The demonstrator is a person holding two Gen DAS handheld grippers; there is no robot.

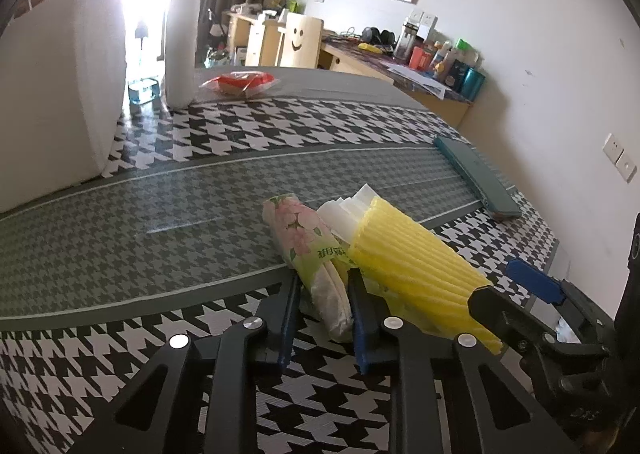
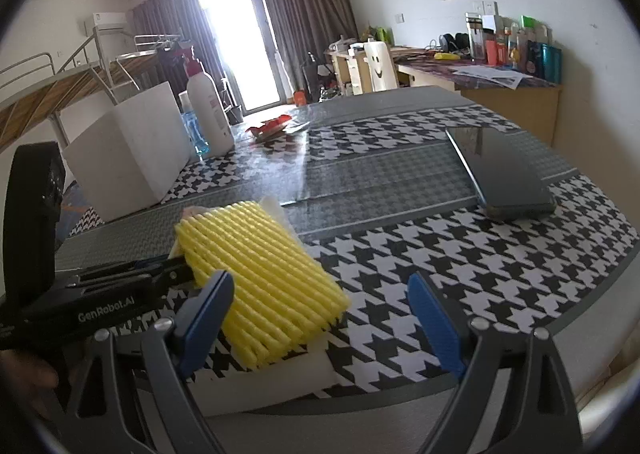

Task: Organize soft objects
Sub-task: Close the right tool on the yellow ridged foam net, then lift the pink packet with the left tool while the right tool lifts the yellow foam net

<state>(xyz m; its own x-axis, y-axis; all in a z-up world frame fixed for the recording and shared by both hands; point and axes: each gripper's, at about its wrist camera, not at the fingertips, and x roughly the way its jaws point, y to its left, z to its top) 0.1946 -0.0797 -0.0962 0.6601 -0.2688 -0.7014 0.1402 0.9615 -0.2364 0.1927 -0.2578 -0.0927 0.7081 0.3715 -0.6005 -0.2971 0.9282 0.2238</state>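
My left fingers [image 1: 324, 294] are clamped on the near end of the floral-printed soft tissue packet [image 1: 306, 250], which lies on the houndstooth-patterned counter [image 1: 240, 142] with its far end pointing away from me. Touching its right side lies the yellow ribbed foam net sleeve [image 1: 416, 266], with white foam sheets [image 1: 344, 210] poking out behind it. My right fingers [image 2: 320, 318] stand wide apart with nothing between them, poised just over the near corner of that yellow sleeve. Farther right on the counter, well apart, lies a dark flat phone [image 2: 504, 170]. At the far left stand a white foam block [image 2: 128, 150] and a tall white pump bottle [image 2: 208, 110], with a red plastic-wrapped packet [image 1: 240, 82] beside them.
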